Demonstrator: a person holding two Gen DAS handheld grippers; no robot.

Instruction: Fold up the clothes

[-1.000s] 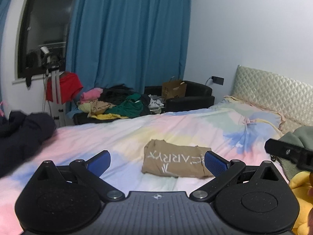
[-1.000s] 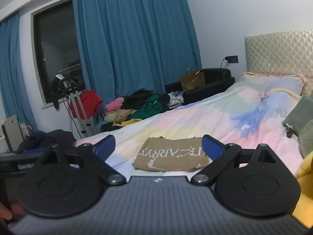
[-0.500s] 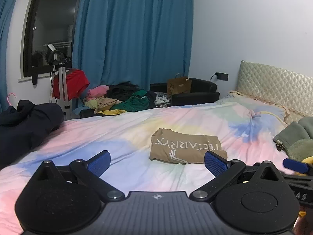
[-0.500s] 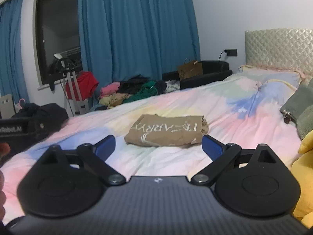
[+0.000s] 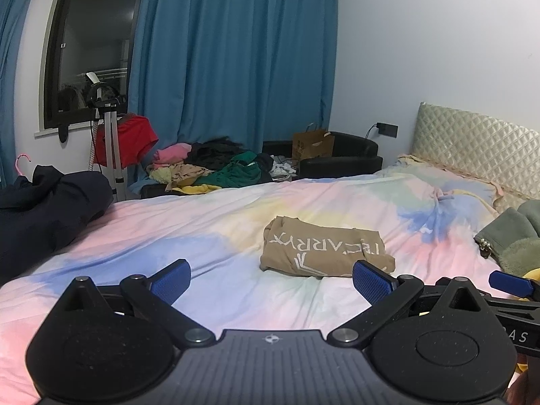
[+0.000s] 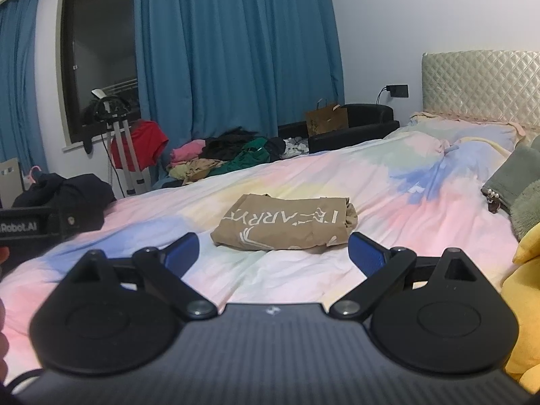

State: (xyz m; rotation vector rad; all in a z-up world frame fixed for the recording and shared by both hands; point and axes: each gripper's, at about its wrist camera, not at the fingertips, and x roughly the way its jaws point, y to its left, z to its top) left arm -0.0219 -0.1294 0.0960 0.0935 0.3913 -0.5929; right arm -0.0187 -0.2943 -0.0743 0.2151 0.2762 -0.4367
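Folded tan cotton T-shirt with white lettering (image 5: 324, 251) lies in a neat rectangle near the middle of the bed, on the pastel tie-dye duvet (image 5: 209, 229), touched by neither tool. The left gripper (image 5: 271, 278) hangs low over the near edge of the bedding, its blue-padded fingers (image 5: 170, 280) spread wide with nothing between them. The right gripper (image 6: 273, 253) is level with it and just as empty, jaws wide apart, the shirt lying beyond the gap between its tips.

From the left wrist view, part of the right tool shows at the right edge. A dark navy garment (image 5: 44, 209) is heaped on the left side of the bed. A grey-green fleece blanket (image 6: 519, 185) sits on the right by the quilted cream headboard (image 5: 479, 148), with something yellow and plush (image 6: 523, 303) below it, possibly a soft toy. Past the bed, a mixed pile of unfolded clothes (image 5: 209, 172) lies before the blue curtains (image 5: 236, 60), beside a brown paper bag (image 5: 312, 145) on a black armchair (image 5: 341, 160).
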